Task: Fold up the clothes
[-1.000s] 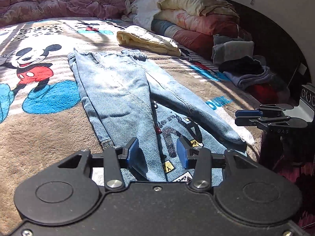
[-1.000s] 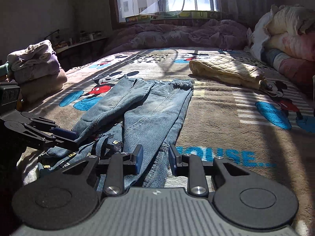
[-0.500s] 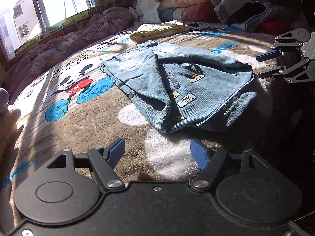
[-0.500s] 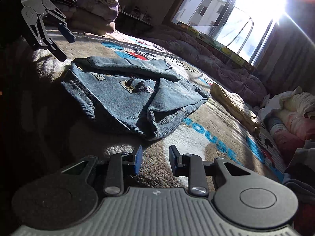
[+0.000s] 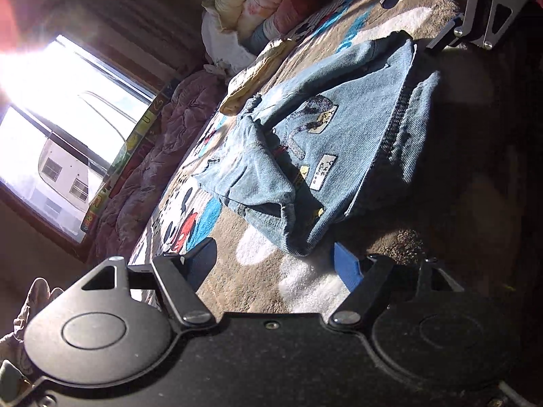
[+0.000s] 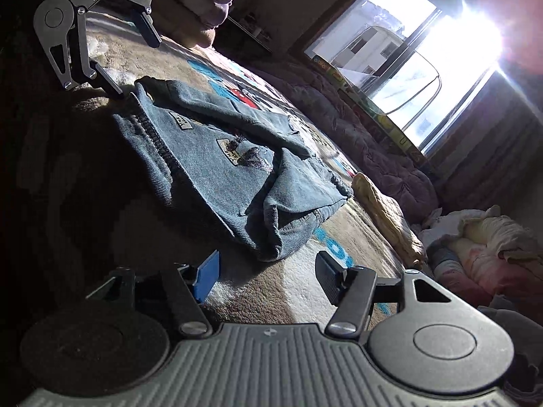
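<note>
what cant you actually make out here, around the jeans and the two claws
- Underside of the folded jeans: hidden by their own top layers, both views.
- Lettering on the white patch: too small, left wrist view.
- Blanket nearest the person: lost in deep shadow, right wrist view.
- Whether the right claw touches the jeans' corner: too dark to tell.
- Outside the window: glare washes it out.

Folded jeans point(image 6: 224, 166) lie on the cartoon blanket point(image 6: 271, 291), right gripper point(image 6: 266, 273) spread wide just short of them, left gripper point(image 6: 130, 59) open at their far corner.
</note>
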`<action>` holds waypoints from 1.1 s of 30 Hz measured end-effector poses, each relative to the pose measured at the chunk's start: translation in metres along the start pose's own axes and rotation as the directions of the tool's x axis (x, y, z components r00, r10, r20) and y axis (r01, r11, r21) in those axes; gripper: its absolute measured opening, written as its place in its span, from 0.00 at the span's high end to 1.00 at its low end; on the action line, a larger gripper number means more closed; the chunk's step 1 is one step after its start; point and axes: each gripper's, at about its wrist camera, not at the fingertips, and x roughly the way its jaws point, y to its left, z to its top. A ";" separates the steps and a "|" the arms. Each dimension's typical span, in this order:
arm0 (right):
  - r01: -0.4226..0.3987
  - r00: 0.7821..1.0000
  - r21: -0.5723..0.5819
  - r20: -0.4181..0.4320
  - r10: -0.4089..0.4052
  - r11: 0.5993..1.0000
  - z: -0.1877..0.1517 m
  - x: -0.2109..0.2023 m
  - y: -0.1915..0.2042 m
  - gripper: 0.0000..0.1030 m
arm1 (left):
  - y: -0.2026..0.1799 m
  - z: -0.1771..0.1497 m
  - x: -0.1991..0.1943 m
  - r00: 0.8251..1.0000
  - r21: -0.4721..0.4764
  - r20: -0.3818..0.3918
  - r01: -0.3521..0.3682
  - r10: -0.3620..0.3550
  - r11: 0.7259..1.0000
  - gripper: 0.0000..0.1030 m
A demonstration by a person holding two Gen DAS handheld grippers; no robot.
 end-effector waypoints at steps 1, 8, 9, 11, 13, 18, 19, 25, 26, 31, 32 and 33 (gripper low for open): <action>0.010 1.000 -0.009 0.004 -0.010 1.000 0.000 0.002 0.001 0.39 | -0.003 0.000 0.002 1.000 0.020 0.015 -0.017 0.017 1.000 0.27; 0.071 0.997 -0.064 0.036 -0.069 0.995 0.001 0.021 0.005 0.39 | -0.005 -0.001 0.015 0.995 0.052 0.087 -0.055 0.050 0.997 0.28; 0.072 0.997 -0.063 0.042 -0.069 0.995 0.002 0.023 0.004 0.39 | -0.005 -0.001 0.016 0.995 0.047 0.088 -0.055 0.051 0.997 0.28; 0.071 0.996 -0.060 0.053 -0.067 0.996 0.002 0.028 0.004 0.41 | -0.007 0.002 0.017 0.996 0.039 0.070 -0.053 0.050 0.998 0.29; 0.057 0.997 -0.052 0.059 -0.054 0.997 0.003 0.031 0.004 0.50 | -0.010 0.005 0.018 0.997 0.031 0.051 -0.051 0.050 0.998 0.39; -0.013 0.999 0.028 0.030 0.012 1.000 0.008 0.035 0.000 0.80 | -0.016 0.013 0.021 0.999 0.012 0.006 -0.048 0.047 0.999 0.85; -0.021 0.999 0.055 0.026 0.019 0.998 0.009 0.035 -0.003 0.80 | -0.017 0.014 0.021 0.999 0.008 -0.003 -0.047 0.047 0.999 0.88; -0.072 0.997 0.122 0.026 0.070 0.990 0.013 0.024 -0.012 0.85 | -0.012 0.018 0.006 0.999 -0.030 -0.040 -0.038 0.037 0.999 0.93; -0.084 0.996 0.123 0.031 0.080 0.989 0.014 0.019 -0.012 0.86 | -0.011 0.019 -0.001 0.999 -0.031 -0.040 -0.032 0.031 0.999 0.93; -0.148 0.988 0.095 0.050 0.144 0.984 0.014 -0.028 -0.013 0.87 | -0.010 0.018 -0.043 0.999 -0.051 -0.016 0.029 -0.030 0.998 0.92; -0.148 0.988 0.092 0.056 0.143 0.985 0.013 -0.038 -0.013 0.87 | -0.009 0.019 -0.048 0.999 -0.063 -0.009 0.031 -0.032 0.998 0.92; -0.144 0.988 0.089 0.063 0.139 0.986 0.012 -0.048 -0.013 0.87 | -0.008 0.019 -0.053 0.999 -0.074 -0.003 0.034 -0.034 0.997 0.92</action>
